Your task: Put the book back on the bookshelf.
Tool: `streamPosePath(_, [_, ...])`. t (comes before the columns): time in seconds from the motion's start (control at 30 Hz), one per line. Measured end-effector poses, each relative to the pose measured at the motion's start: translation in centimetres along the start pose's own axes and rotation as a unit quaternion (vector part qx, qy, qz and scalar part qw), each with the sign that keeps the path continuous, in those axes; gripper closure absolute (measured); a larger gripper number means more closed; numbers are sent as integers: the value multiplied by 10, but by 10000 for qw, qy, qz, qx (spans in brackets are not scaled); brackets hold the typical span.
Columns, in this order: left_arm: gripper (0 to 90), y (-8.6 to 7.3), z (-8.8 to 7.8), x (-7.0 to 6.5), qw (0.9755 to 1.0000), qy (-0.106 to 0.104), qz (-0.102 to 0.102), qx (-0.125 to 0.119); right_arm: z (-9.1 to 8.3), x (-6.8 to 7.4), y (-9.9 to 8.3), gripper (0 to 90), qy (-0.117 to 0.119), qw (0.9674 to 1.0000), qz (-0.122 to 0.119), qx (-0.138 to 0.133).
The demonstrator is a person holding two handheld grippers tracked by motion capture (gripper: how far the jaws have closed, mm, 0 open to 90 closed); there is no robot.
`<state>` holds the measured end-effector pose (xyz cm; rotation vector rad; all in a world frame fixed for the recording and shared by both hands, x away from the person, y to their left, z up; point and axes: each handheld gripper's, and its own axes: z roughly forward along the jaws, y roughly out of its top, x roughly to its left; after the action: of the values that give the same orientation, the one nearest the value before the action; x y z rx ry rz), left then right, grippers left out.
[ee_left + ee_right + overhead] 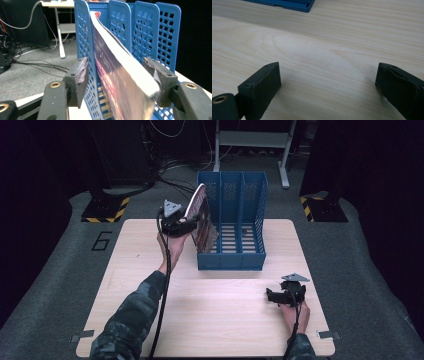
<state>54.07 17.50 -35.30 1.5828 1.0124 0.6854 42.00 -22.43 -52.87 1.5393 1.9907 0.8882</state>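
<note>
A blue three-slot file rack (pixel 231 260) stands at the table's far middle. A magazine (pixel 202 216) with a dark, reddish cover leans tilted to the left in the rack's left slot, its top above the rack wall. My left gripper (pixel 192 223) is at the magazine's near edge. In the left gripper view the magazine (pixel 125 75) runs between the jaws of the left gripper (pixel 116 67). The right pad (pixel 160 75) touches it and the left pad (pixel 81 72) stands a little apart, so the gripper is open. My right gripper (pixel 270 296) rests open and empty over the table at the near right.
The light wooden table (pixel 200 310) has bare wood between rack and front edge, also seen under the right gripper (pixel 328 80). The rack's corner (pixel 287 5) lies ahead of it. Cables and a desk frame (pixel 252 140) are on the floor behind.
</note>
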Motion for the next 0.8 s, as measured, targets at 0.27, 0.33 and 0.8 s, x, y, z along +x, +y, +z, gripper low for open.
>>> streamPosePath(0.27, [332, 30, 18, 6, 9961, -166, 198, 841, 0, 0, 0, 60, -19, 10000, 10, -30])
streamPosePath(0.33, [344, 34, 24, 8, 9941, -211, 196, 1044, 0, 0, 0, 60, -17, 10000, 11, -31])
streamPosePath(0.8, [723, 38, 36, 1, 9874, 109, 425, 1519, 0, 0, 0, 61, -12, 10000, 7, -33])
